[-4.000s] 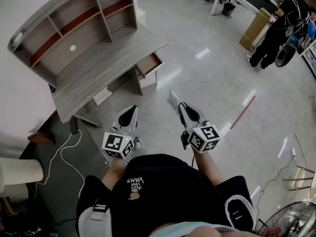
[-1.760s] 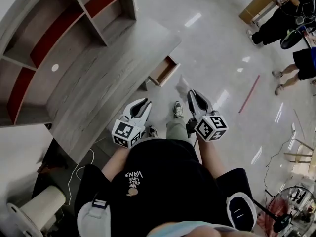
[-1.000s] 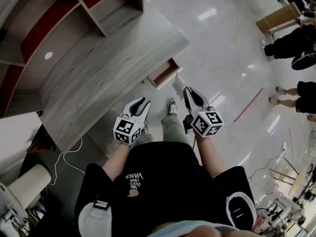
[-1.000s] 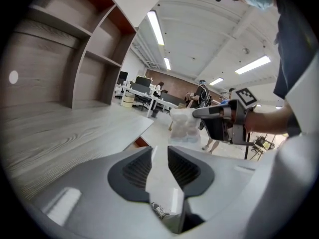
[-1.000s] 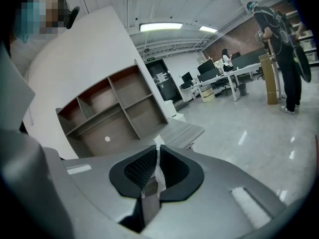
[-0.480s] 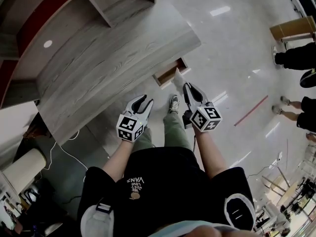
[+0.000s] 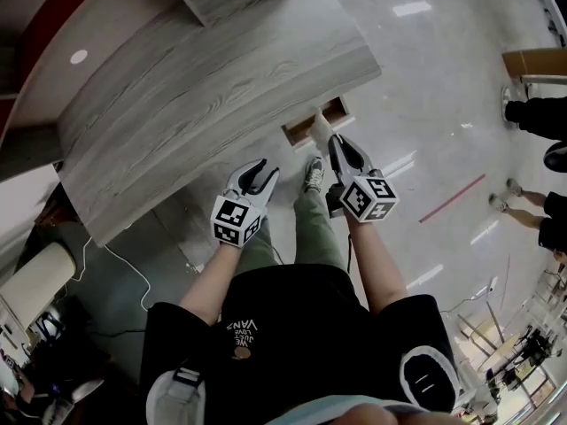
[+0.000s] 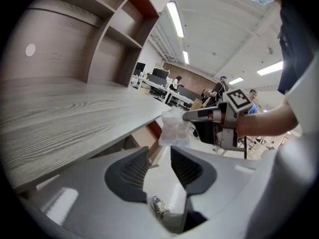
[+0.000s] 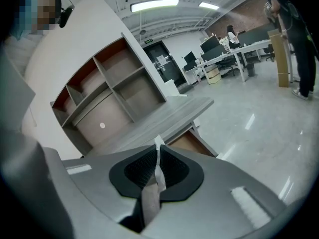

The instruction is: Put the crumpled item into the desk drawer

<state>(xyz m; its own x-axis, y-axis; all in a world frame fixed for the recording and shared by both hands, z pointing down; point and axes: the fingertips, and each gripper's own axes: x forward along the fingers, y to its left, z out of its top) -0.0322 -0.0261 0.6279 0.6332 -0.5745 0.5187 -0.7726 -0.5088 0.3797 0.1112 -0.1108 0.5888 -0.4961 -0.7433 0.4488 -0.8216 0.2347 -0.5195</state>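
Observation:
My right gripper is shut on the crumpled item, a white, translucent wad that sticks out past its tips, just in front of the open desk drawer. In the right gripper view the crumpled item shows as a thin strip pinched between the pads, with the drawer beyond under the desk top. My left gripper hangs lower left of the drawer, near the desk edge; its jaws are opening with nothing between them. From the left gripper I see the crumpled item in the other gripper's tips.
The grey wood desk carries a shelf unit at its back. The person's shoe stands on the glossy floor below the drawer. A white cable lies at the left, a red floor line at the right, and other people's legs at far right.
The person has stepped up to the desk, so both grippers are nearer the open drawer. The crumpled item now reaches the drawer's front. The left gripper's jaws stand wider apart.

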